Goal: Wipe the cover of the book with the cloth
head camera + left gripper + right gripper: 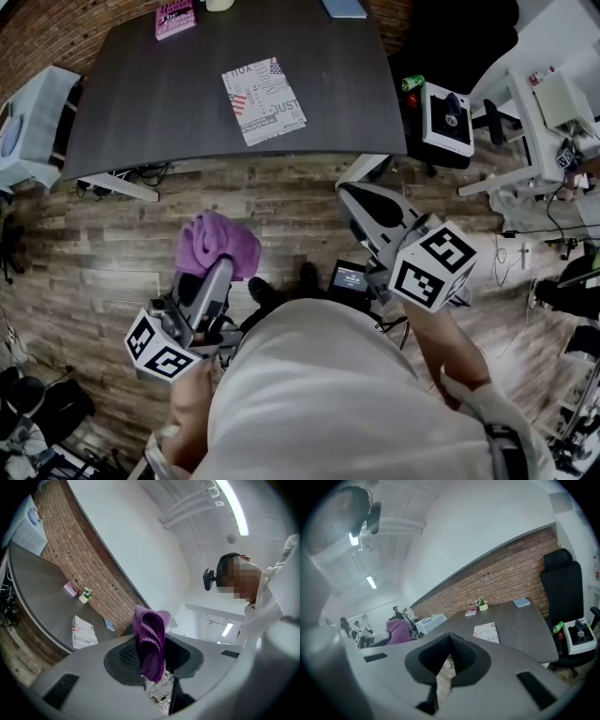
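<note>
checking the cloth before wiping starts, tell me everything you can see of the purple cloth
The purple cloth looks like soft, knitted or terry fabric, bunched into loose folds. It is pinched between the jaws of the left hand-held gripper, with most of it sticking out past the tips. It is held in the air over the wooden floor, short of the table and not touching the book. Nothing else touches it.
</note>
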Demonstrator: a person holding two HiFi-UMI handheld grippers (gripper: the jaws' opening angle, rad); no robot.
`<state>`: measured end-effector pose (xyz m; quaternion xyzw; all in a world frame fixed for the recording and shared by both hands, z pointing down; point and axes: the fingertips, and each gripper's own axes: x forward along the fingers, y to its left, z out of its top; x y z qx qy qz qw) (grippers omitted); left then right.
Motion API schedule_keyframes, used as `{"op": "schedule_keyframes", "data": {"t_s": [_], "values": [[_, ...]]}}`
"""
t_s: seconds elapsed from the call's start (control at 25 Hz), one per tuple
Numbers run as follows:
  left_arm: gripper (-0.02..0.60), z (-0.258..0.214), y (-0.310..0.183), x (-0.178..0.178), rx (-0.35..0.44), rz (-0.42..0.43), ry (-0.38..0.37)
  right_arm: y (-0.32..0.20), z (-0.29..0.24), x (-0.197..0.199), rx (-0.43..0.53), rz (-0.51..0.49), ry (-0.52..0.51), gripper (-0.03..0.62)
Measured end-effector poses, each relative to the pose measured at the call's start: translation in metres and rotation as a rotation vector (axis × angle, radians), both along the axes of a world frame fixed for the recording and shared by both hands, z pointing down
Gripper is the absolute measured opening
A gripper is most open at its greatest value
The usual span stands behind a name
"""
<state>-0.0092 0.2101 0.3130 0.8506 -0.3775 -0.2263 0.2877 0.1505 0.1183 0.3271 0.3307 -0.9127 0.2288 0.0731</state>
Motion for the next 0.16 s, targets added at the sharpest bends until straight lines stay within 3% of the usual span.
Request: {"op": "schedule_keyframes", "data": {"t_s": [0.16], "values": [[0.108,0.001,0.0033,-0.0016,-0.008,0.01,0.005,0.0046,0.0019,-0.0032,-0.008,0.005,0.006,0.014]]}}
